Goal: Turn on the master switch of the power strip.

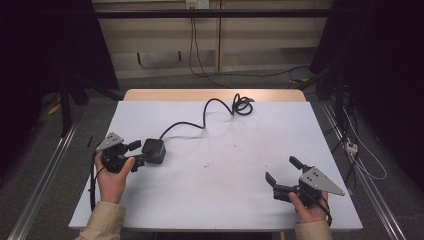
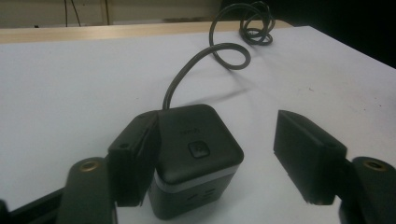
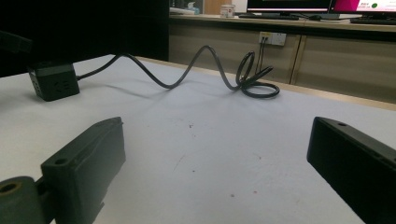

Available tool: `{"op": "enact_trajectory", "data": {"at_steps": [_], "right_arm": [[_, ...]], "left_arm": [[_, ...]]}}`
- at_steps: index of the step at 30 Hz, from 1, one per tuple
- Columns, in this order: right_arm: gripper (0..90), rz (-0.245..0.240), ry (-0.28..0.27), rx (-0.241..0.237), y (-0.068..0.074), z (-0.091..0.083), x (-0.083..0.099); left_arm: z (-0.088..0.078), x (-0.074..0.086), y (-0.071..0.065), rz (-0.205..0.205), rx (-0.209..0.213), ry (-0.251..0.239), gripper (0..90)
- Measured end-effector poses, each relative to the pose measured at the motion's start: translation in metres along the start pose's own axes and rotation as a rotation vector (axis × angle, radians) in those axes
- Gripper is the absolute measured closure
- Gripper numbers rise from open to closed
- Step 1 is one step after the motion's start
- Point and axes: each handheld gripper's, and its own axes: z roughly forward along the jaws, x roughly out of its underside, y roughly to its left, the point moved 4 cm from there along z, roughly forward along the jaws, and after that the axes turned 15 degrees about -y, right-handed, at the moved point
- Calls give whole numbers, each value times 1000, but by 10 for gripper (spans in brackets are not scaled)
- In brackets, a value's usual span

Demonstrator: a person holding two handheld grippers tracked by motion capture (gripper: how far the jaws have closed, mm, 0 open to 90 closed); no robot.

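A black cube-shaped power socket (image 1: 154,150) (image 2: 196,158) with a pale band around it sits on the white table (image 1: 225,195) at the left. Its black cable (image 1: 205,112) (image 2: 224,51) snakes toward the far edge and ends in a coil. My left gripper (image 1: 137,153) (image 2: 215,126) is open around the cube: one jaw rests against the cube's side, the other stands clear of it with a gap. My right gripper (image 1: 281,168) (image 3: 217,135) is open near the front right, nothing between its jaws. From there the cube (image 3: 52,81) and the cable (image 3: 201,70) lie far off.
The coiled end of the cable (image 1: 242,105) lies at the table's far edge, by a wooden strip (image 1: 215,94). Cables and a white power strip (image 1: 351,146) lie on the floor at the right. Metal rails run along both sides.
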Motion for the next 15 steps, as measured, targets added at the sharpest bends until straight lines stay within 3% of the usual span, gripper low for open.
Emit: {"op": "enact_trajectory", "data": {"at_steps": [7,15], "right_arm": [[36,9,-4,8,-2,-1,0],[36,11,-4,18,-4,-5,-1]], "left_arm": [[-4,-2,-6,-16,30,-22,168],[-10,-4,-14,-39,116,-47,110]]}}
